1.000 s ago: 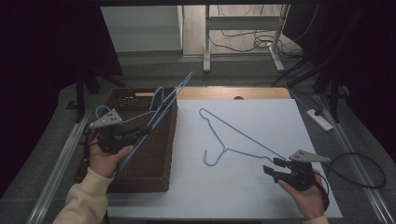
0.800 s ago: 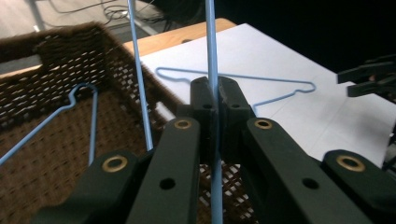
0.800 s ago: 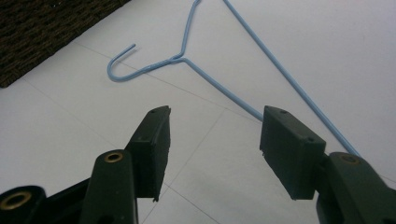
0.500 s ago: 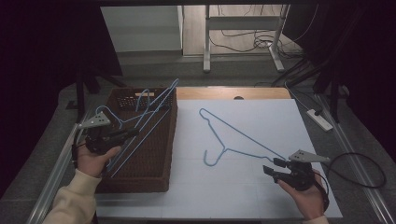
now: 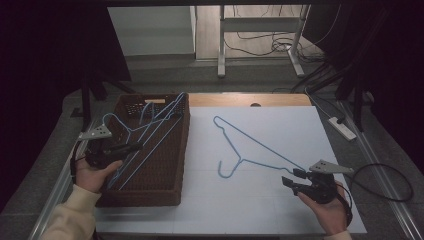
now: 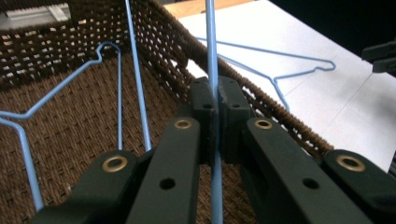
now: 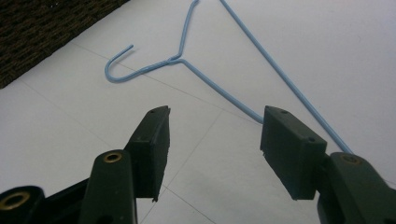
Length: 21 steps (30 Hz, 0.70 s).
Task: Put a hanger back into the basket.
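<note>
- Your right gripper [image 5: 292,178] is sitting near the tabletop's near right corner, jaws standing wide and gripping nothing, pads [image 7: 152,140] hovering over the white top [image 5: 280,215].
- The loose blue hanger [image 5: 250,147] is lying flat on the white top just beyond that gripper, hook [image 7: 119,65] pointing toward the near edge, one end reaching between the jaws without touching them.
- Your left gripper [image 5: 132,147] is clamping tight on a wire of the held blue hanger [image 6: 212,56] over the wicker basket [image 5: 165,175] along the left edge.
- More blue hangers [image 6: 116,88] are lying inside the basket, leaning toward its far right corner.
</note>
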Motion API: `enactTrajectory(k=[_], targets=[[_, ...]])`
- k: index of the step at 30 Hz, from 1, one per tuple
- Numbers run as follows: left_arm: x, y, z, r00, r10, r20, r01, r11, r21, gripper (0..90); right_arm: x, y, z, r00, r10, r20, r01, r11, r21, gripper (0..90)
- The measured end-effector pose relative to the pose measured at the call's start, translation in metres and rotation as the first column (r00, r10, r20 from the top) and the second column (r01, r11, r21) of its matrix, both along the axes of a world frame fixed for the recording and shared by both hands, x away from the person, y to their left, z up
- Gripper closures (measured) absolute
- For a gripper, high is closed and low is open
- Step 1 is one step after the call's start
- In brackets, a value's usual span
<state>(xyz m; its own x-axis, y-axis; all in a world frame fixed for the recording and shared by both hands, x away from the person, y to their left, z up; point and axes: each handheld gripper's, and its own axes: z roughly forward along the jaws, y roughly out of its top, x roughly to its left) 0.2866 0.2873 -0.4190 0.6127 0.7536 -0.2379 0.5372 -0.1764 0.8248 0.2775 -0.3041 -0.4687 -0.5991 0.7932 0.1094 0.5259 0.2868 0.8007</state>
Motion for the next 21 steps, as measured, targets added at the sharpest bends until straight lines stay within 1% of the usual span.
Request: enactTrajectory(k=[4, 8, 10, 12, 13, 14, 15, 18, 21], targets=[[0.003, -0.002, -0.007, 0.9996, 0.001, -0.026, -0.001, 0.9999, 0.017, 86.9, 0.000, -0.001, 0.000, 1.0000, -0.007, 0.000, 0.007, 1.000, 0.001, 43.1], [0.008, -0.003, -0.015, 0.9973, 0.015, -0.073, -0.012, 0.9993, 0.035, 86.9, 0.000, -0.002, -0.001, 0.9999, -0.012, 0.002, 0.012, 1.000, 0.001, 43.1], [0.011, -0.004, -0.017, 0.9956, 0.019, -0.091, -0.015, 0.9988, 0.046, 86.8, 0.000, -0.002, -0.001, 0.9999, -0.012, 0.001, 0.012, 1.000, 0.001, 43.1], [0.014, -0.005, -0.018, 0.9938, 0.012, -0.110, -0.006, 0.9984, 0.055, 86.9, 0.000, -0.002, 0.000, 0.9999, -0.011, 0.001, 0.011, 1.000, 0.001, 43.1], [0.014, -0.005, -0.018, 0.9938, 0.012, -0.110, -0.006, 0.9984, 0.055, 86.8, 0.000, -0.002, 0.000, 0.9999, -0.011, 0.001, 0.011, 1.000, 0.000, 43.1], [0.016, -0.007, -0.019, 0.9909, 0.014, -0.134, -0.005, 0.9973, 0.073, 86.8, 0.000, -0.002, 0.000, 0.9999, -0.010, 0.001, 0.010, 1.000, 0.000, 43.1], [0.018, -0.008, -0.020, 0.9892, 0.016, -0.145, -0.005, 0.9969, 0.079, 86.8, 0.000, -0.002, 0.000, 0.9999, -0.011, 0.000, 0.011, 1.000, -0.001, 43.1], [0.022, -0.008, -0.022, 0.9859, 0.026, -0.165, -0.010, 0.9950, 0.099, 86.8, 0.000, -0.002, -0.001, 0.9999, -0.011, -0.003, 0.011, 1.000, -0.001, 43.1], [0.026, -0.008, -0.025, 0.9805, 0.049, -0.190, -0.027, 0.9926, 0.118, 86.8, 0.000, -0.001, 0.000, 1.0000, -0.009, -0.003, 0.009, 1.000, -0.003, 43.1]])
